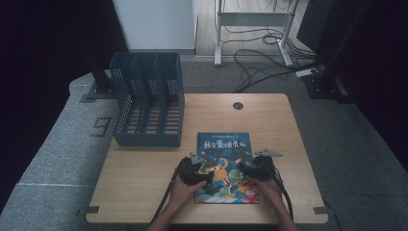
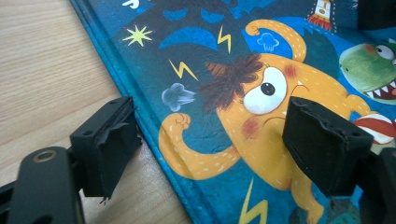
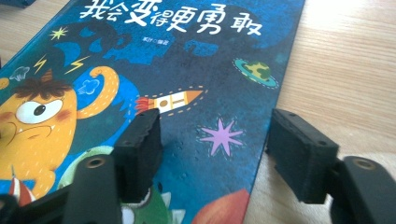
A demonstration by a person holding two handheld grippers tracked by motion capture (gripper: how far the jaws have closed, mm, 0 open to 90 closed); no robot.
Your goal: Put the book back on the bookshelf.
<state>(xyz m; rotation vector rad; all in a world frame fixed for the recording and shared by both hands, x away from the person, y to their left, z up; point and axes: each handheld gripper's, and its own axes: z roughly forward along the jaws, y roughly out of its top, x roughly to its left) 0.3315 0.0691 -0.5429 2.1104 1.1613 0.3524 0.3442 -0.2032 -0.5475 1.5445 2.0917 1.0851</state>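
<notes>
A pale wooden table (image 1: 144, 173) stands on grey carpet in a dim room. At its near edge a blue picture book (image 1: 224, 166) lies flat, cover up, long axis running 6 to 12 o'clock, title at the far end. The left gripper (image 2: 205, 140) straddles the book's left edge, the right gripper (image 3: 215, 149) its right edge; both gape, clamping nothing. At 10 o'clock stands a blue file rack (image 1: 146, 98); beyond, cables (image 1: 262, 60) trail past desk legs.

A blue picture book (image 1: 224, 166) lies flat, cover up, on the table's near edge.
</notes>
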